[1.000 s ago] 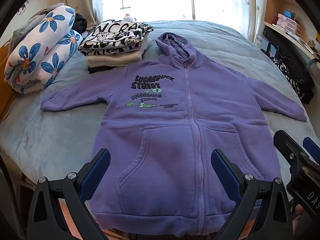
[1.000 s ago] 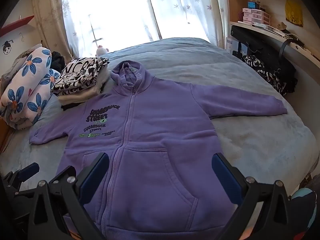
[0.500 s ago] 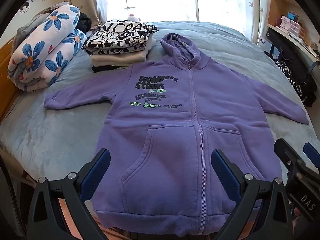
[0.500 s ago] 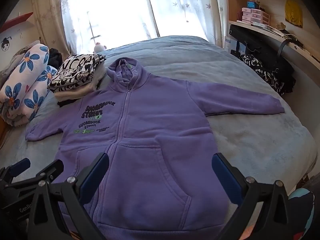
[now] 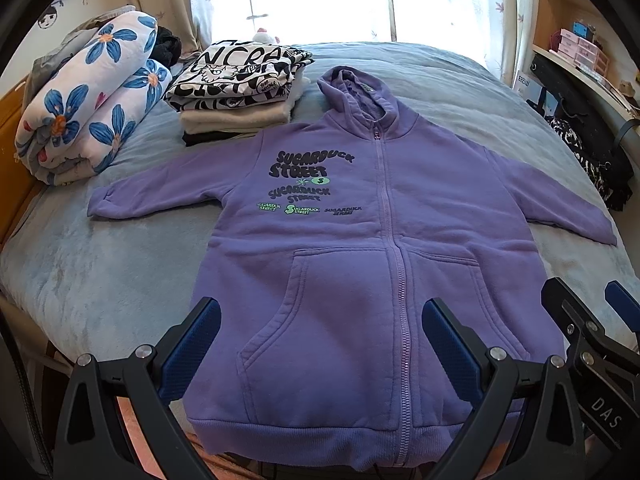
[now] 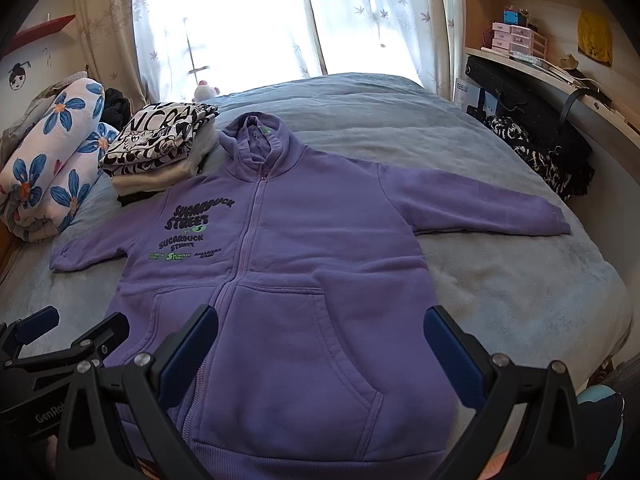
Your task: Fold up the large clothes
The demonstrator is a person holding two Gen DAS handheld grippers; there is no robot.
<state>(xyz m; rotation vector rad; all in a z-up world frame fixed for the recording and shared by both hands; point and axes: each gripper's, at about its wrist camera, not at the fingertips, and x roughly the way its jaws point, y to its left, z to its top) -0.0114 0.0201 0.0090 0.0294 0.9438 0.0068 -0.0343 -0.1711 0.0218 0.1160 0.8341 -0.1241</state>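
Purple zip hoodie (image 5: pixel 360 264) lies flat, sleeves spread (ready to fold); your left gripper (image 5: pixel 320 336) and right gripper (image 6: pixel 320 336) hover wide apart, holding nothing.

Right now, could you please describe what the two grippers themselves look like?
Both the left gripper and right gripper have black, angular finger frames with silver screws and textured dark-blue pads. White lettering marks each body. No sleeves or cables are clearly visible.

One hoodie (image 5: pixel 360 280) is lying on one bed (image 5: pixel 100 280), one stack (image 5: pixel 236 96) is sitting beside one quilt (image 5: pixel 88 108), and two grippers (image 5: pixel 320 344) (image 6: pixel 320 344) are hovering.
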